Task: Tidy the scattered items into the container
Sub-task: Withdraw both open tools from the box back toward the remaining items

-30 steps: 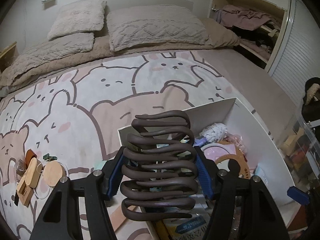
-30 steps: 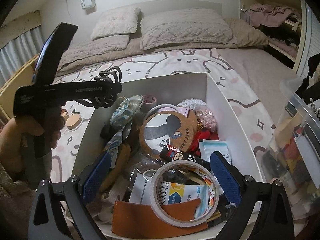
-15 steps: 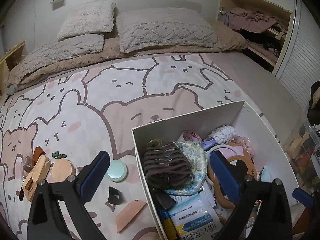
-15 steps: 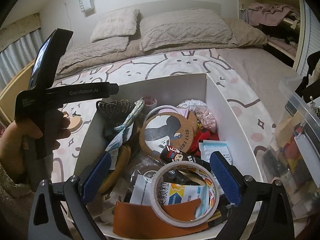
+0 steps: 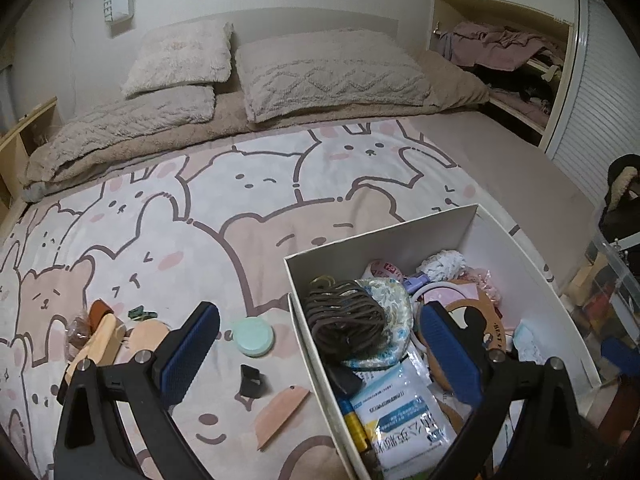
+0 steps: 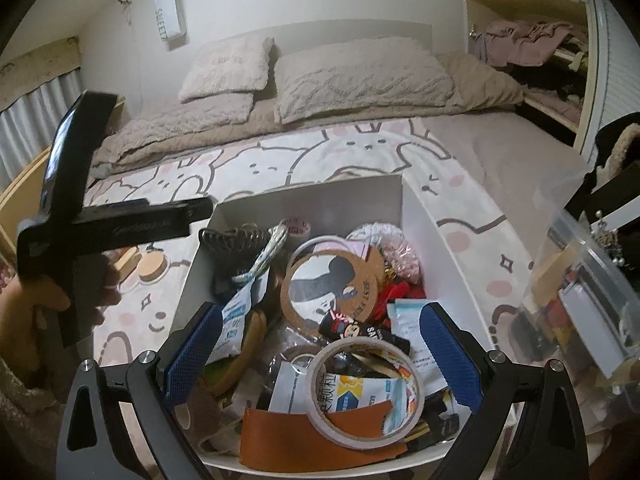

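Note:
My left gripper [image 5: 320, 346] stands open and empty above the left wall of the white box [image 5: 380, 234]. The brown hair claw [image 5: 344, 320] lies loose inside the box on a patterned pouch, apart from both pads. Still on the bedspread to the left are a mint round tin [image 5: 253, 331], a black clip [image 5: 251, 380], a peach flat piece [image 5: 282, 412] and wooden items [image 5: 108, 332]. My right gripper [image 6: 322, 356] hangs open over the box's near end, above a tape roll [image 6: 364, 392]. The hair claw [image 6: 234, 240] shows at the box's far left corner.
The box is packed with packets, a cork ring and other small things. A clear plastic bin [image 6: 580, 280] stands right of it, off the bed. Pillows [image 5: 332, 72] lie at the far end. A hand [image 6: 20, 312] holds the left tool beside the box.
The left gripper opened and let go of the brown hair claw, which now lies in the box. It then drew back and up. The right gripper has stayed put.

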A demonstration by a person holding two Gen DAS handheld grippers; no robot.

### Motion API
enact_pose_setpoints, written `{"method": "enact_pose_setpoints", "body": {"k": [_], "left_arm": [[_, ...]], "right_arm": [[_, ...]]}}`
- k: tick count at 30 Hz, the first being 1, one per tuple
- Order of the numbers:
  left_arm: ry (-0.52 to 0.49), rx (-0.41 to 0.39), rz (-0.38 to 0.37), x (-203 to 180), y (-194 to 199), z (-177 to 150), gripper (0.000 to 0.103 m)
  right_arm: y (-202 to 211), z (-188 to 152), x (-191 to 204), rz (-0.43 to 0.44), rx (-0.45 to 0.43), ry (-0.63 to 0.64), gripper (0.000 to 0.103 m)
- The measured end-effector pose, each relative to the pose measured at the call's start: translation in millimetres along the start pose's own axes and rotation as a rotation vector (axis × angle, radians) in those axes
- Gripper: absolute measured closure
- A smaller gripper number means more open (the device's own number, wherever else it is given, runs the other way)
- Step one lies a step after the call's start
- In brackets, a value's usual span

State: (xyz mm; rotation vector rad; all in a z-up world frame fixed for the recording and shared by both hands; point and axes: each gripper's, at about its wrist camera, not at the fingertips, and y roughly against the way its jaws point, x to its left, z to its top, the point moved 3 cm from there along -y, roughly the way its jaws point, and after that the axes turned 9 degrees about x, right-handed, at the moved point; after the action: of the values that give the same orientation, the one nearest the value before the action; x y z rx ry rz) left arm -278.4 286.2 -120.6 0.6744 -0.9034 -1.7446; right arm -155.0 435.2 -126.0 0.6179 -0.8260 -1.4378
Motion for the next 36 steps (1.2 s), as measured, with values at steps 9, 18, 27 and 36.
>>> {"method": "enact_pose_setpoints", "body": {"k": [9,18,27,36], "left_arm": [[0.002,-0.058,-0.007,8.7,44.0,-9.4,0.000],[-0.001,-0.119,0.011,18.3,84.2,-21.8,0.000],[-0.035,-0.161,-0.016,17.3,117.6,-38.6,0.000],[-0.026,-0.184,-0.034,21.8,145.8,-61.1,0.000]], "right_arm": [[19.3,6.4,7.6,-0.015,-0.045,-0.003,0.004],[39.7,9.1,16.6,-0.020,-0.102,-0.007,0.004],[60.2,8.3,23.3,-0.021,-0.146,-0.003,0.004],[85.6,4.0,28.6,-0.027,-0.200,-0.004,0.004]]}}
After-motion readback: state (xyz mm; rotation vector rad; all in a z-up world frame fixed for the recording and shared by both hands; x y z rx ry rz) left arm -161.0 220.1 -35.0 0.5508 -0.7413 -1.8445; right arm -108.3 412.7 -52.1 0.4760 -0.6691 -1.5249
